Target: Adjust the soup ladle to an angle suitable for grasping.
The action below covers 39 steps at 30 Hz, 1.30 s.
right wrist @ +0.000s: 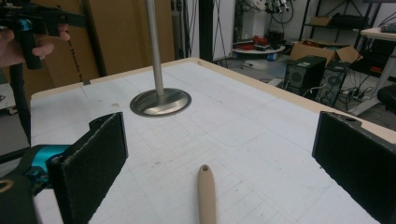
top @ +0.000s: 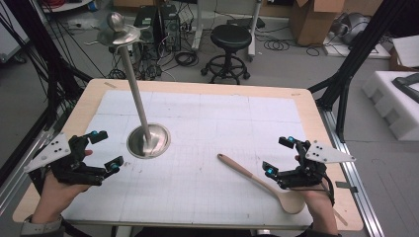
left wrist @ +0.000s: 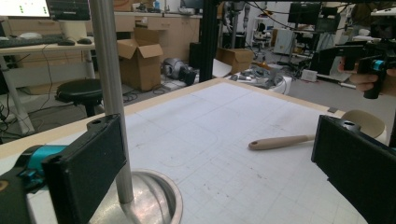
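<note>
Both of the person's hands enter the high view at six o'clock, each holding a black two-jaw gripper. At four o'clock on the white gridded table mat [top: 207, 163], the right gripper [top: 280, 155] hovers with jaws spread wide and nothing between them, just above the pale wooden spoon [top: 262, 183], whose handle tip points toward ten o'clock. At eight o'clock the left gripper [top: 104, 149] is likewise spread and empty, just beside the round steel base [top: 159, 143] of the tall metal pole stand [top: 137, 94].

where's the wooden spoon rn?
High view: the wooden spoon lies flat on the table's right half, bowl beside the right gripper, handle pointing toward the metal stand.
</note>
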Each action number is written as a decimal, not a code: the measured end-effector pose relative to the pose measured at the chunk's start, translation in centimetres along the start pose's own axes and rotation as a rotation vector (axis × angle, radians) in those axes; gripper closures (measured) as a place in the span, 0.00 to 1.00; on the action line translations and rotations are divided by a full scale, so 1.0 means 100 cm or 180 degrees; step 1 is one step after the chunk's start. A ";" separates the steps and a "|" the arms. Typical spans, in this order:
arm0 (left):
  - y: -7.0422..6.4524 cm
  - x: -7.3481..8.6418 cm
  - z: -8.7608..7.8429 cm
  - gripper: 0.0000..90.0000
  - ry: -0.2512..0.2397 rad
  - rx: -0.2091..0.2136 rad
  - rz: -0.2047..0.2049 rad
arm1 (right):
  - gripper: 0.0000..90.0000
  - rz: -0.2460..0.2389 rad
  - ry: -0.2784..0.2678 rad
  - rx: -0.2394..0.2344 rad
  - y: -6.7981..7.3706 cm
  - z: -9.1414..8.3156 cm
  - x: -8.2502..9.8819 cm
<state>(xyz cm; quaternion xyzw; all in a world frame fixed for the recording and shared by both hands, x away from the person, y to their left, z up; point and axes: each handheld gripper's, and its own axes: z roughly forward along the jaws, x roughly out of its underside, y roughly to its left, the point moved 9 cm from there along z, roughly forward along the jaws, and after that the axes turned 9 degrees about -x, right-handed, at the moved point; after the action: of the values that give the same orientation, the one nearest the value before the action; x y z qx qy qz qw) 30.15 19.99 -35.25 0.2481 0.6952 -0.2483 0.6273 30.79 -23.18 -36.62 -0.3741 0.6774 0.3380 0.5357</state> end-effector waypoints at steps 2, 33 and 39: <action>0.000 0.000 0.000 0.04 -0.0005 -0.0008 -0.0004 | 0.03 0.0003 -0.0005 0.0004 0.000 0.000 0.000; 0.005 -0.001 -0.003 0.04 -0.0008 -0.0066 -0.0020 | 0.77 0.0018 0.0329 -0.0094 0.005 0.018 0.006; 0.006 -0.001 -0.005 0.04 0.0004 -0.0067 -0.0029 | 0.96 0.0049 0.0393 -0.0124 0.002 0.028 0.008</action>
<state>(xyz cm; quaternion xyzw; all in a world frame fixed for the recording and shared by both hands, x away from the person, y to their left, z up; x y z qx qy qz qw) 30.19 20.72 -35.09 0.2384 0.6993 -0.2436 0.6283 31.86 -20.77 -37.93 -0.3993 0.7053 0.3316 0.4829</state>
